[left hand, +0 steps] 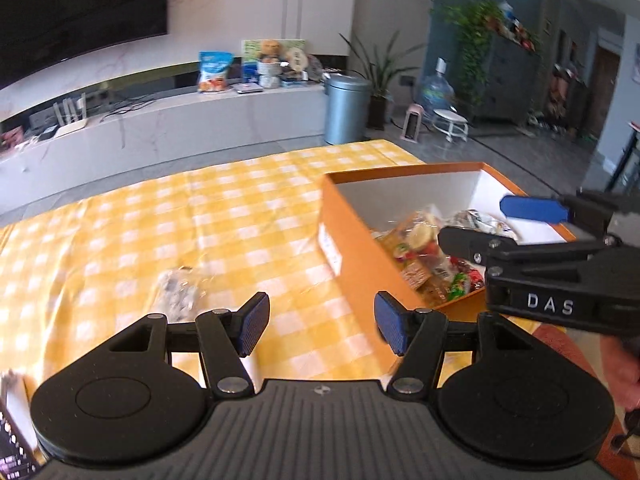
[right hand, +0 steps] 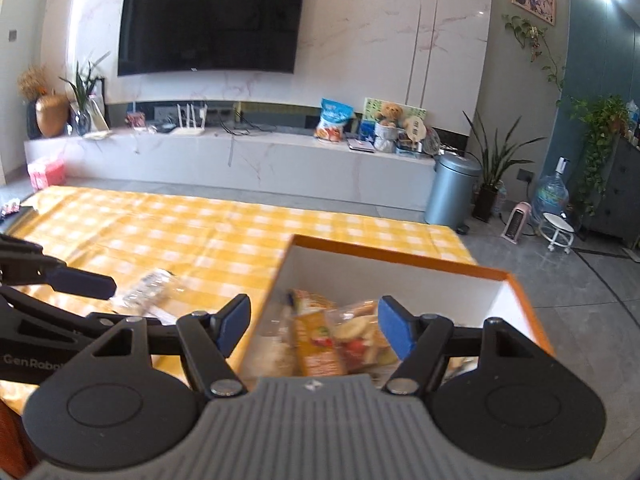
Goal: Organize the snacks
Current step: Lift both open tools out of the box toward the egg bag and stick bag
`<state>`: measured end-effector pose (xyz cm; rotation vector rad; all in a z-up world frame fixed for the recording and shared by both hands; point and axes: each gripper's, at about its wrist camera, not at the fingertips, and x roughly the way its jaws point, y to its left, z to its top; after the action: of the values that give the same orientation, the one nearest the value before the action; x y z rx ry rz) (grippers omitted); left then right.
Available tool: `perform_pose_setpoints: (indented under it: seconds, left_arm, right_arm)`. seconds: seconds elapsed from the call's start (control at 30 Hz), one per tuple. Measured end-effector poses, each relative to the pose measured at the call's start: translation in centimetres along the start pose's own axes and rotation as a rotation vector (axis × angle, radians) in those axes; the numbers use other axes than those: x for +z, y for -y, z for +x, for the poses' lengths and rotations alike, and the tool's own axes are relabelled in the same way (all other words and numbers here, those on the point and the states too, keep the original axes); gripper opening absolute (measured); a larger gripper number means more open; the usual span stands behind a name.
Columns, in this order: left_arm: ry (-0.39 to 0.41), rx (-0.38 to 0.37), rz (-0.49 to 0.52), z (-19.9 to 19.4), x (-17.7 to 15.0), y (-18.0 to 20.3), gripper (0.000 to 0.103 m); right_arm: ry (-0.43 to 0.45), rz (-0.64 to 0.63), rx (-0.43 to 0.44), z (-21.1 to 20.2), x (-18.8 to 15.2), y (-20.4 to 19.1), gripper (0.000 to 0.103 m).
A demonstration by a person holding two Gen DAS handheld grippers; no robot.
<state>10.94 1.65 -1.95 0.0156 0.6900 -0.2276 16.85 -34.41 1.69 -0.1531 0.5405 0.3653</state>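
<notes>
An orange box (left hand: 348,232) with white inner walls stands on the yellow checked tablecloth (left hand: 160,216) and holds several snack packets (left hand: 424,248). A clear-wrapped snack (left hand: 178,292) lies on the cloth left of the box. My left gripper (left hand: 322,324) is open and empty, above the cloth between that snack and the box. My right gripper (right hand: 314,330) is open and empty, over the box (right hand: 400,256) and its packets (right hand: 320,340). The wrapped snack (right hand: 150,288) also shows in the right wrist view. The right gripper (left hand: 486,222) shows over the box in the left wrist view.
A dark packet (left hand: 12,432) sits at the cloth's near left edge. Beyond the table are a white TV bench (right hand: 240,160) with snack bags, a grey bin (right hand: 452,188), plants and a water bottle (right hand: 550,196). A pink pack (right hand: 46,174) lies on the floor.
</notes>
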Motion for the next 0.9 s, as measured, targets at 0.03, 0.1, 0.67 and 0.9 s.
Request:
perform_pose_setpoints:
  seconds: [0.03, 0.1, 0.67, 0.9]
  left_arm:
    - [0.009, 0.013, -0.004, -0.2, -0.3, -0.4, 0.071]
    - [0.028, 0.042, -0.012, -0.6, -1.1, -1.2, 0.071]
    - [0.037, 0.136, -0.168, -1.0, -6.0, -7.8, 0.071]
    - [-0.024, 0.165, -0.214, 0.8, -6.9, -9.9, 0.071]
  right_arm:
    - [0.003, 0.011, 0.007, 0.0, -0.3, -0.6, 0.069]
    - [0.010, 0.027, 0.026, 0.0, -0.8, -1.6, 0.069]
    - [-0.020, 0.108, 0.091, 3.2, -3.6, -8.5, 0.074]
    - [-0.099, 0.106, 0.098, 6.0, -3.8, -9.7, 0.071]
